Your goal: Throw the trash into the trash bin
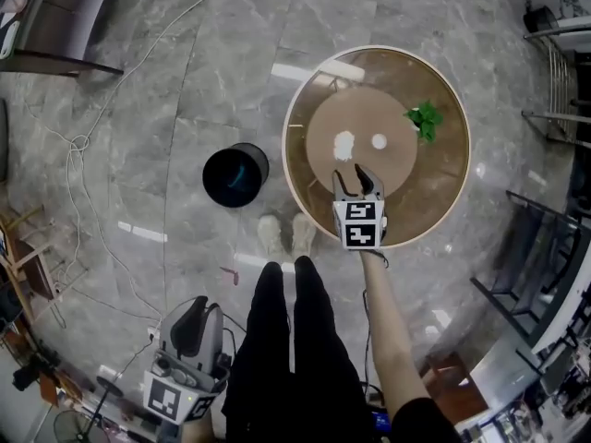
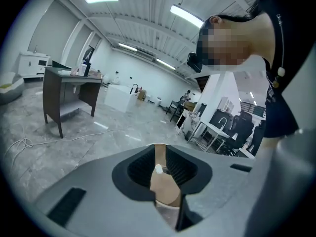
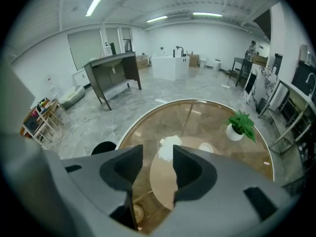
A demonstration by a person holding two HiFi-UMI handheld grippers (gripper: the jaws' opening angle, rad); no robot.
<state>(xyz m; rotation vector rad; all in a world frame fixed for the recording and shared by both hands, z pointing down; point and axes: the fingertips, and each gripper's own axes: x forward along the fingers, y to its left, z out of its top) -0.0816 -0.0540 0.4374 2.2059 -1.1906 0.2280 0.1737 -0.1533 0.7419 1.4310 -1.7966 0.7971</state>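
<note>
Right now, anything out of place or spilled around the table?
Only the crumpled white paper lying loose on the round table stands out: trash not yet binned. The trash bin on the floor and the potted plant stand upright; nothing looks spilled.

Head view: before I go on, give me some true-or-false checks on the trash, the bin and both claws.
1. The crumpled white trash lies on the round table. True.
2. The black trash bin stands on the table. False: it stands on the floor, left of the table.
3. The right claw is shut on the trash. False: its jaws are open and empty, and the trash lies on the table ahead of them.
4. A green plant stands on the table. True.
5. The left claw is over the table. False: it is low beside the person's leg, off the table.
</note>
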